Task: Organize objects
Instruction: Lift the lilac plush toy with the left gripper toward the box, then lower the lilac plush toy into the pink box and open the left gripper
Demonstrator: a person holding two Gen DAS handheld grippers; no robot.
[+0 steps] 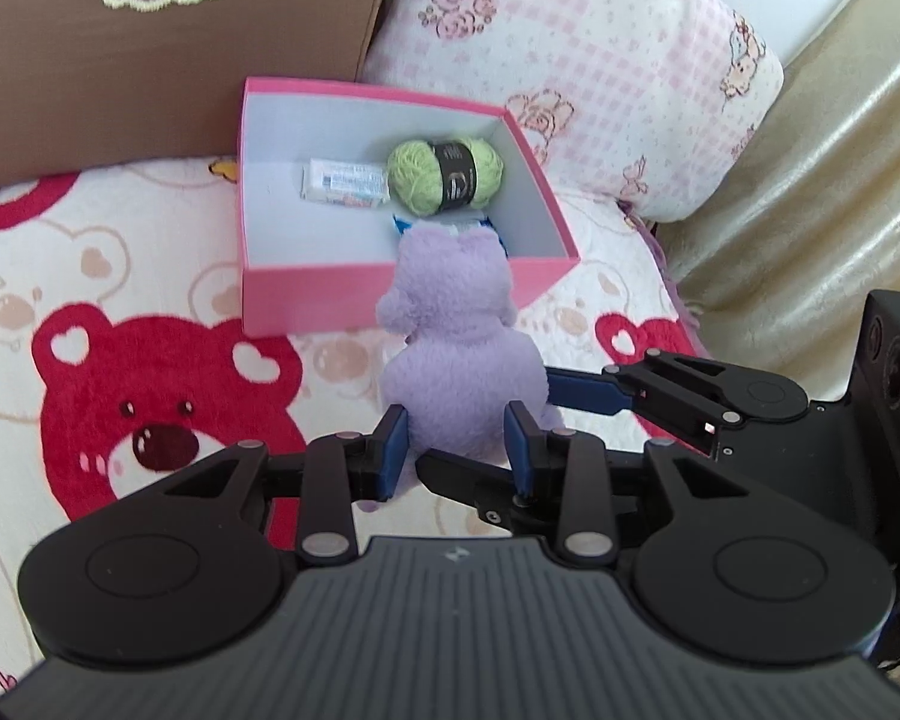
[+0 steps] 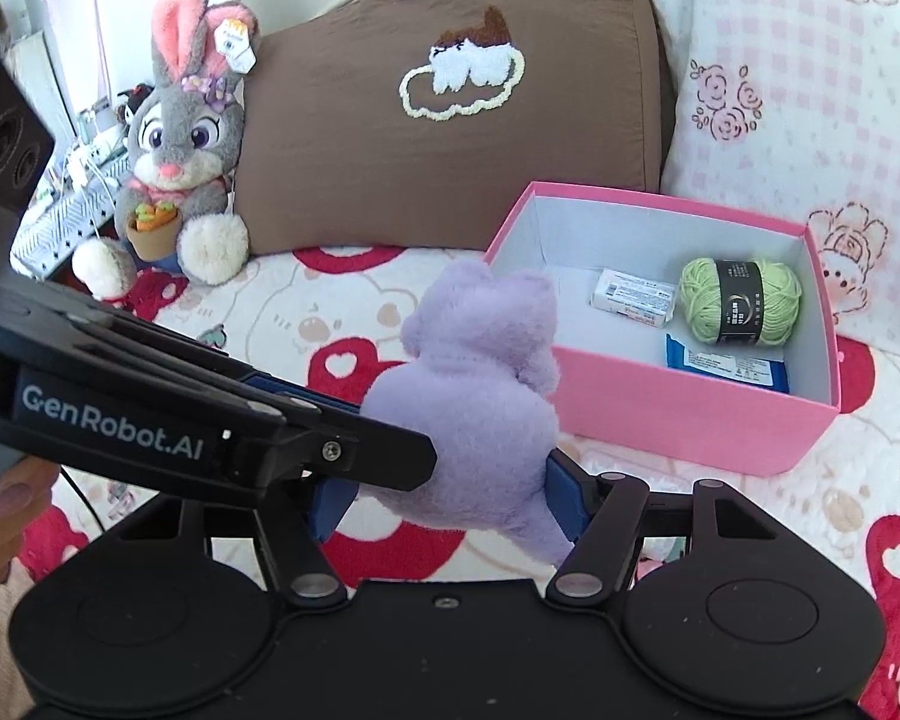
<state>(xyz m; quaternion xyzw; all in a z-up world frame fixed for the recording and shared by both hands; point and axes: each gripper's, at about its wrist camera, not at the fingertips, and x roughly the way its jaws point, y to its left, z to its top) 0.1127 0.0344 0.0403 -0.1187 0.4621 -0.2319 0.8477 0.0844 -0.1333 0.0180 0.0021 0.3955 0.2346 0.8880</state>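
The left hand-held gripper [image 1: 456, 450] is clamped on the lower body of a purple plush toy [image 1: 456, 360], its blue pads pressed into the fur on either side. The right hand-held gripper [image 2: 444, 498] is clamped on the same toy from beside it, pads sunk into the fluff at both flanks (so the toy hangs between the two, lifted off the bed). No earlier view is given to compare.

Just beyond the toy's head sits an open pink box [image 1: 306, 300] on a bear-print blanket [image 1: 120, 312]. Inside the box, at the far side, lie a ball of green yarn [image 1: 444, 177] and, touching it on the left, a small white packet [image 1: 342, 183]; nearer the grippers lies a blue packet [image 2: 726, 363].

Behind the box lean a brown pillow [image 2: 450, 138] and a pink checked pillow [image 1: 600, 60]. Far to the left of the right gripper sits a grey rabbit plush [image 2: 180, 138] against the brown pillow.
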